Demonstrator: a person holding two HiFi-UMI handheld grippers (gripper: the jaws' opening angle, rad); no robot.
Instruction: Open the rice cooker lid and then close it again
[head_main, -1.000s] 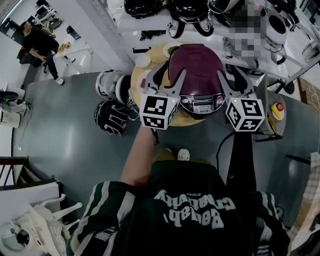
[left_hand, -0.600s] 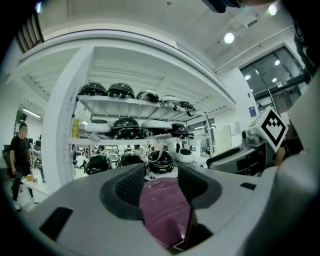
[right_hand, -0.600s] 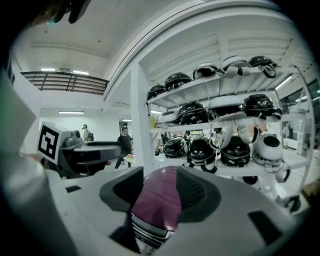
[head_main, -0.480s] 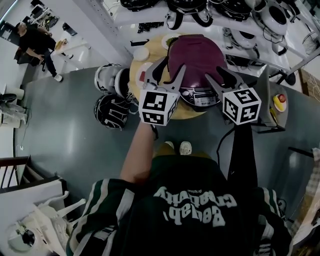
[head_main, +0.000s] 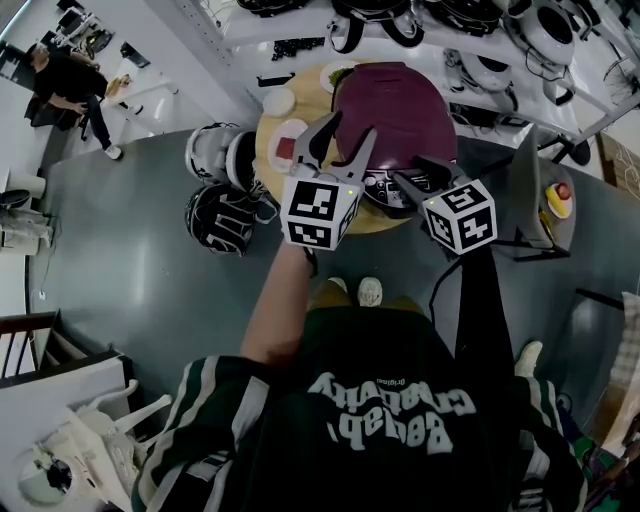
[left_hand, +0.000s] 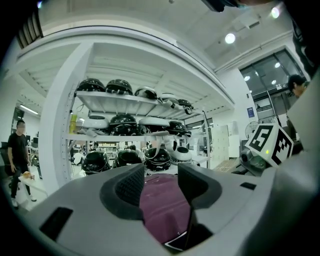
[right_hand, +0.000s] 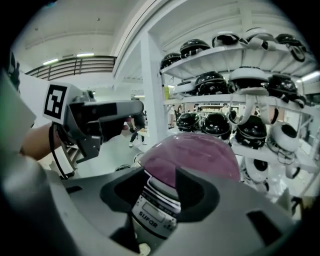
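You have one rice cooker (head_main: 395, 110) before you, on the one round wooden tabletop (head_main: 262, 165), towards its right and far side. Its lid is down. The lid is a domed, glossy maroon; below it the front is silver with a small display and printed lettering, seen plainly in the right gripper view (right_hand: 150, 210).

You hold two grippers. The left gripper (head_main: 348, 130) is over the cooker's near left edge. Its jaws are spread and pinch nothing; only the maroon lid (left_hand: 160, 210) shows through the gap, beyond the pads. The right gripper (head_main: 415, 172) is tilted down at the cooker's front panel. Its jaws are also spread, with the silver front framed between them and neither pad pressing on it.

Three small dishes share the tabletop to the left of the cooker: a white bowl (head_main: 279, 101), a plate with something red (head_main: 290, 146) and a plate with something green (head_main: 336, 75). Two helmets (head_main: 222, 218) lie on the floor just beside the tabletop's left edge.
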